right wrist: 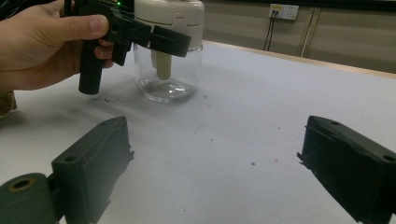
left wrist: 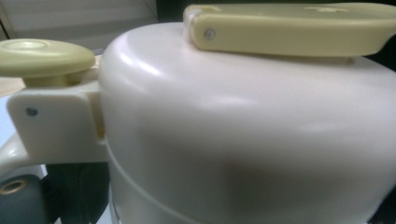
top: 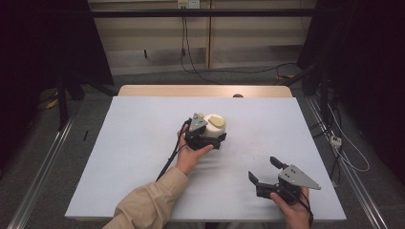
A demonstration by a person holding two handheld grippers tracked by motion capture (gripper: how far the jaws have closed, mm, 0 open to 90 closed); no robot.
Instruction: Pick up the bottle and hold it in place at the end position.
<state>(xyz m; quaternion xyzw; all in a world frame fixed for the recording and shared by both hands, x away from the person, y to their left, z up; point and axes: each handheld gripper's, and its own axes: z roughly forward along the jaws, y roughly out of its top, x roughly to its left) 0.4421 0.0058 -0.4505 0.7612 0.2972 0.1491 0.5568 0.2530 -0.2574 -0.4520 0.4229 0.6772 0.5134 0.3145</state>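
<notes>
**Left tongs at the jar, right tongs idle and wide**

Around the work: pale grey table cover (top: 143, 143) bare apart from faint dark specks near the jar; a wooden table edge (top: 205, 90) at 12 o'clock beyond the cover; cables (top: 188, 52) trailing on the floor past it; a wall socket (right wrist: 283, 11) far off in the right gripper view. Nothing lying between the two tongs.

Clear glass jar (right wrist: 168, 77) with a cream lid (top: 215, 125) standing upright near the table's middle, slightly toward 12 o'clock. Pale yellow-green flap (left wrist: 289, 28) lying flat on top of the lid, a round button (left wrist: 42, 56) of the same colour at the lid's hinge side.

Left gripper (top: 206, 136) pressed up against the jar from 7 o'clock, held by the left hand (top: 191, 155); one black jaw crossing in front of the glass just under the lid in the right gripper view. Whether clamped on the jar or merely set around it: cannot tell.

Right gripper (top: 265, 169) at 4 o'clock from the jar, well apart from it, near the table's front edge, gripped by the right hand (top: 291, 210). Jaws spread wide, nothing between them, pointing toward 10 o'clock at the jar.
</notes>
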